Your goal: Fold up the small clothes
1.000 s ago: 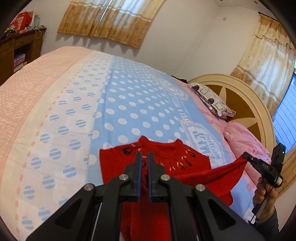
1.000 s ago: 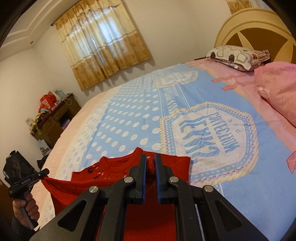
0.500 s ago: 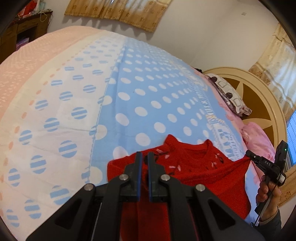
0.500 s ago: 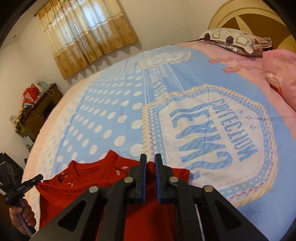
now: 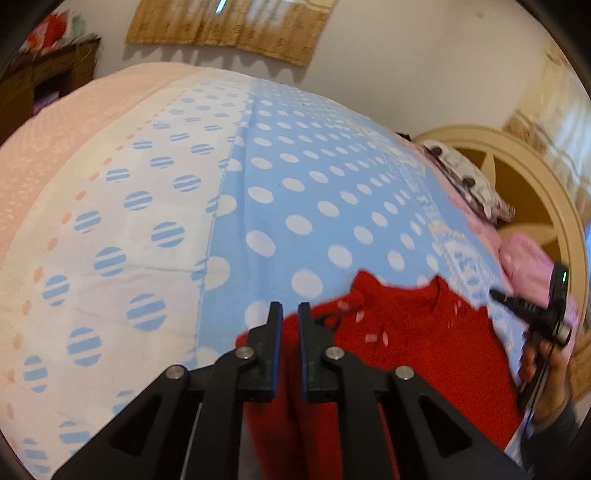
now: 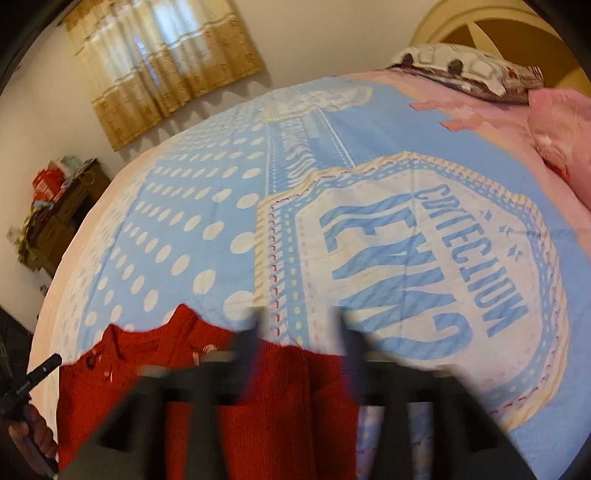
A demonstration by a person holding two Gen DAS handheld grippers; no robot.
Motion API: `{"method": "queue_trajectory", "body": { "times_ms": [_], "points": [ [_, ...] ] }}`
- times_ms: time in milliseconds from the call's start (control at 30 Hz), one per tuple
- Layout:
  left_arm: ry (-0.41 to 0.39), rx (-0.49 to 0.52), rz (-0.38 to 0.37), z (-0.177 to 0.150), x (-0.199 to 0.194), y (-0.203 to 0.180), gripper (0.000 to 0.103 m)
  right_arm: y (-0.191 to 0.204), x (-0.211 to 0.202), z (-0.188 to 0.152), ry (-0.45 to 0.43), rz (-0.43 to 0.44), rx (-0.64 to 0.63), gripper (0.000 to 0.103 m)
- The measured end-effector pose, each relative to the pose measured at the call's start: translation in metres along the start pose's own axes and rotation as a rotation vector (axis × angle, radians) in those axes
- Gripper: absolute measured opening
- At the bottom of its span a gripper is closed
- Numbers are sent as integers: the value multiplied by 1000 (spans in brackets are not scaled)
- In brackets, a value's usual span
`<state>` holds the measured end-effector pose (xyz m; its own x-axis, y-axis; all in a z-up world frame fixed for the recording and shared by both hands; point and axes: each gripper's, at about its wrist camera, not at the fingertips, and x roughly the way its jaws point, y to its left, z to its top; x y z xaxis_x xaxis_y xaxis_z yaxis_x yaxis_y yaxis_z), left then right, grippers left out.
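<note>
Left wrist view: left gripper (image 5: 287,314) angled down over the bed (image 5: 303,206), jaws parting, a narrow slot between the two black fingers (image 5: 274,332). Red cloth of the sweater (image 5: 413,354) seen through the slot and below it; pads apparently no longer pressing on it, though hard to be sure. Sweater spread on the sheet ahead and to the right of the tips, neck pointing away, small white and dark marks across the chest. Blue polka-dot cloth straight ahead of the tips, white cloth with striped dots to their left, pink beyond that. Far right of the tips: right gripper (image 5: 496,295), seen side-on, in a hand (image 5: 543,365) with a grey sleeve, tip just past the sweater's right edge. Pillow (image 5: 469,181) and headboard (image 5: 535,192) further right; curtain (image 5: 229,22) on the far wall.

Right wrist view: right gripper (image 6: 297,321) blurred, jaws swinging apart and already wide, tips clear of the cloth. Sweater (image 6: 207,373) under and between the fingers and stretching off to their left, flat on the sheet. Large blue-and-white badge print ahead and to the right of the tips. Left gripper (image 6: 51,360) at the far left edge, tip at the sweater's left shoulder, in a hand (image 6: 37,432). Cabinet (image 6: 59,214) far left, curtain (image 6: 162,55) beyond.
</note>
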<state>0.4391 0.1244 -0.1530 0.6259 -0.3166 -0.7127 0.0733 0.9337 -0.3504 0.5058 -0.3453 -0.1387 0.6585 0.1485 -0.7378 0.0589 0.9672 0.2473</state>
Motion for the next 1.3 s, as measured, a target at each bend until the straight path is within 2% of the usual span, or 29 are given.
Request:
{"method": "queue_trajectory", "body": {
  "times_ms": [33,67,100,167,300,367,433,567,600,633,667,767,1033,1133,1300],
  "points": [
    [1,25,9,-4,-3,-2,31,0,-3,-1,-5,12,-11,69],
    [1,43,18,-6,-6,-3,40,1,-6,-2,-4,26,-27,69],
    [-2,58,28,-8,-9,-3,53,2,-7,-3,5,25,-50,69],
    [-25,86,41,-9,-14,-8,55,6,-7,-5,32,3,-94,69],
    [-33,135,17,-5,-13,-24,55,10,-1,-10,87,-14,-141,57],
    [-22,175,21,-5,-8,-33,55,9,3,-11,101,-31,-160,53],
    [26,214,26,-7,6,-40,55,8,10,-13,121,-40,-172,52],
    [78,228,64,-11,27,-41,45,11,20,-15,140,-4,-205,52],
    [84,230,69,-11,31,-40,35,15,22,-16,148,4,-225,51],
    [86,235,68,-12,33,-40,18,20,26,-19,163,-8,-257,44],
    [89,242,69,-14,33,-40,10,24,30,-22,176,-36,-291,33],
    [67,248,77,-15,28,-39,10,35,25,-25,152,-61,-345,10],
    [-91,201,44,9,-12,-34,9,47,-9,-1,-11,-69,-307,7],
    [-86,192,56,16,-2,-33,9,50,4,2,15,-88,-298,7],
    [-33,229,153,7,36,-31,9,48,40,-9,80,-155,-311,7]
  ]
}}
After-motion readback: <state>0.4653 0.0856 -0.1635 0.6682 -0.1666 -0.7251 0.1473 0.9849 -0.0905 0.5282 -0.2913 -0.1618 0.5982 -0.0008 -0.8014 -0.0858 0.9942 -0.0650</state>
